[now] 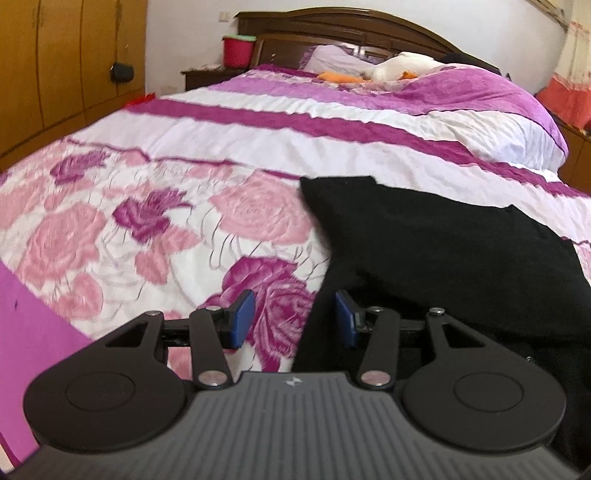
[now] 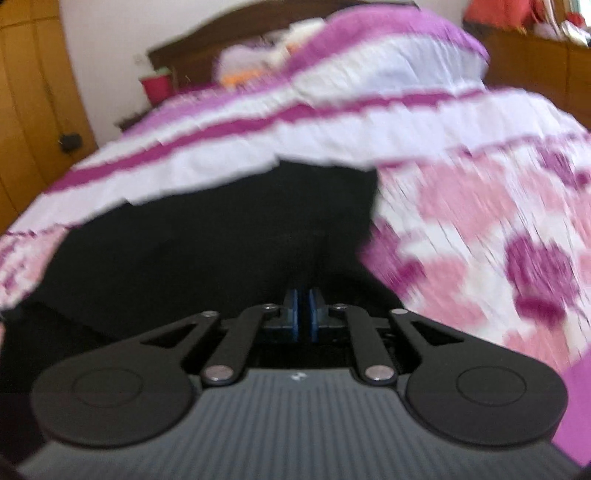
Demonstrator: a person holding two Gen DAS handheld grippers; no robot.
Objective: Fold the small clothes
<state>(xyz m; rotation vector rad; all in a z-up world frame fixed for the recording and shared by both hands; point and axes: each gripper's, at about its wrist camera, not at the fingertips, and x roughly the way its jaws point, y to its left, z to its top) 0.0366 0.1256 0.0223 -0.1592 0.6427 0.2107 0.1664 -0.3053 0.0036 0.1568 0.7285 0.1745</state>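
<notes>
Lying across the near part of the bed [image 1: 258,147], a black garment [image 1: 424,236] is spread over the flowered bedspread [image 1: 92,229], reaching from about the middle of the near edge toward the right side. In the left wrist view, a wooden wardrobe [image 1: 55,66] stands along the left side of the bed, with a small dark object hanging on its door. Further right, a red bucket [image 1: 238,51] sits on a bedside cabinet [image 1: 207,75] at the head end, next to the dark headboard [image 1: 332,26]. A pale pillow [image 1: 332,59] and a white and orange soft toy [image 1: 391,70] lie at the head of the bed, and a purple blanket [image 1: 480,88] is bunched toward the far right corner.

The left gripper [image 1: 295,319] hovers at the left edge of the garment with its jaws apart. Its left blue pad [image 1: 242,319] is over the bedspread, its right one against the cloth, and nothing is pinched between them.

In the right wrist view, which is blurred, the right gripper [image 2: 303,314] has its jaws drawn nearly together, with only a thin slit between the blue pads [image 2: 293,314]. Black cloth [image 2: 207,240] surrounds the fingertips, but I cannot tell whether any of it is pinched in the slit. The garment's far edge rests on the striped band of the bedspread [image 2: 332,122].
</notes>
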